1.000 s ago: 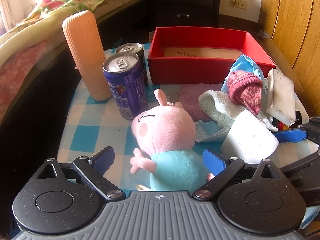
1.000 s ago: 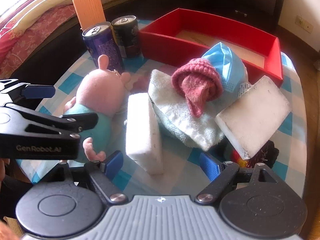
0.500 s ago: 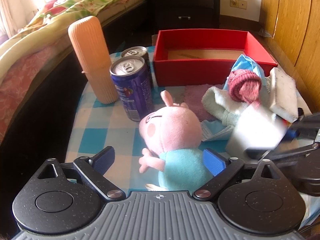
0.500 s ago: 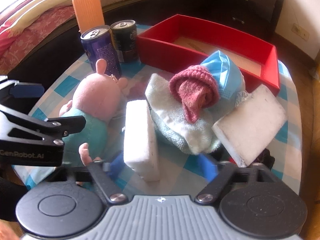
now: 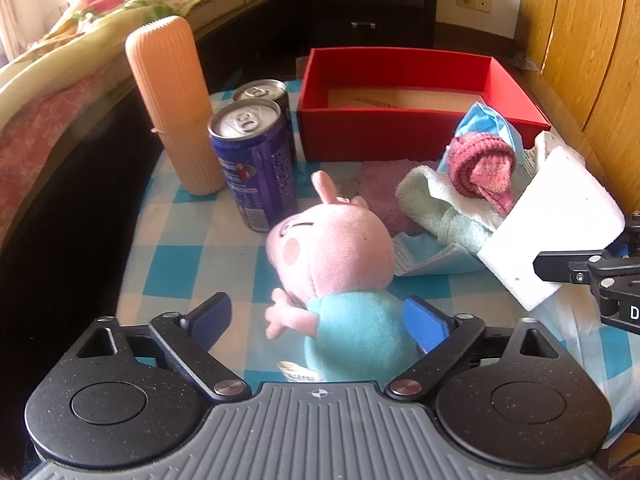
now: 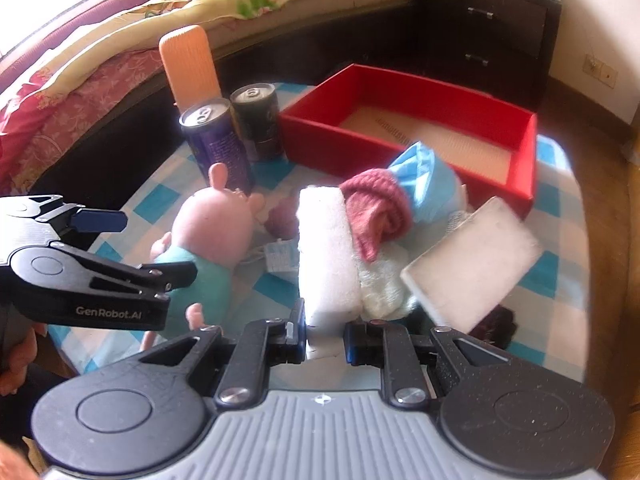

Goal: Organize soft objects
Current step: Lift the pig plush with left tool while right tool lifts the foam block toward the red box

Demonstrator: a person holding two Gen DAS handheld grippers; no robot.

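We find the right gripper point(image 6: 325, 338) clenched on the near end of a white sponge block point(image 6: 328, 256); its blue pads press both sides of the block, which stands on end in front of the heap of soft items. The jaws have just been closing, with the block between them. In the left wrist view the same block point(image 5: 554, 232) appears tilted at the right, lifted clear of the cloth, with the right gripper's black finger laid across its lower edge.

We find the left gripper point(image 5: 318, 322) released, jaws spread wide. The pig plush toy point(image 5: 340, 268) lies between the pads; the right-hand pad sits just beside the toy's teal body, the left-hand pad stands apart from it.

Beyond the block we see a rolled pink knit sock point(image 6: 374, 208) resting on a pale green towel point(image 5: 444, 212), with a blue face mask point(image 6: 426, 182) behind it. A second white sponge point(image 6: 472, 266) leans tilted at the right of the heap.

The red box point(image 6: 404, 144) stands open behind the heap on the blue checked tablecloth point(image 5: 176, 264). Two drink cans, a purple can point(image 5: 254, 164) and a dark can point(image 6: 258, 122), stand left of the box, next to an upright ribbed peach container point(image 5: 176, 108).
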